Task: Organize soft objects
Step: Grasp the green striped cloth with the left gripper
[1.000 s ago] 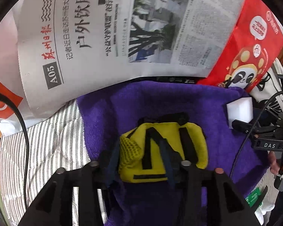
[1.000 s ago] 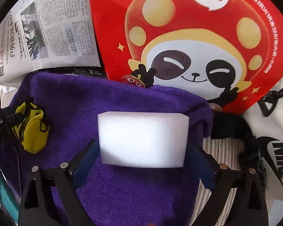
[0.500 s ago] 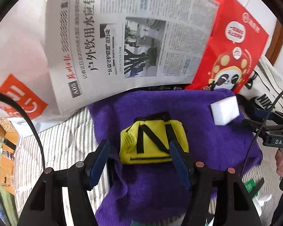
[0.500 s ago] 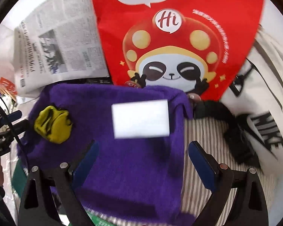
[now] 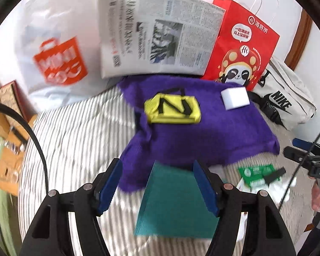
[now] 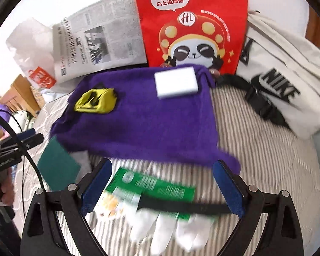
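A purple towel (image 5: 192,136) (image 6: 143,115) is spread on the striped bedding. On it lie a yellow pouch with black straps (image 5: 172,108) (image 6: 95,101) and a white sponge block (image 5: 234,98) (image 6: 176,83). My left gripper (image 5: 156,170) hangs well back from the pouch, above a teal cloth (image 5: 172,202) (image 6: 57,166). Its jaws are opening and the pads press on nothing. My right gripper (image 6: 163,168) stands open and empty over a green-carded pack of white gloves (image 6: 151,187) (image 5: 258,175), far short of the sponge.
Behind the towel stand a newspaper (image 5: 160,40), a red panda paper bag (image 6: 192,25) and a white plastic bag with an orange logo (image 5: 59,61). A white Nike bag (image 6: 283,89) lies at the right. Striped bedding (image 5: 79,140) stretches to the left.
Both grippers have drawn back and up from the towel. The left one has let go of the yellow pouch, the right one has left the sponge; the teal cloth and glove pack have come into view.
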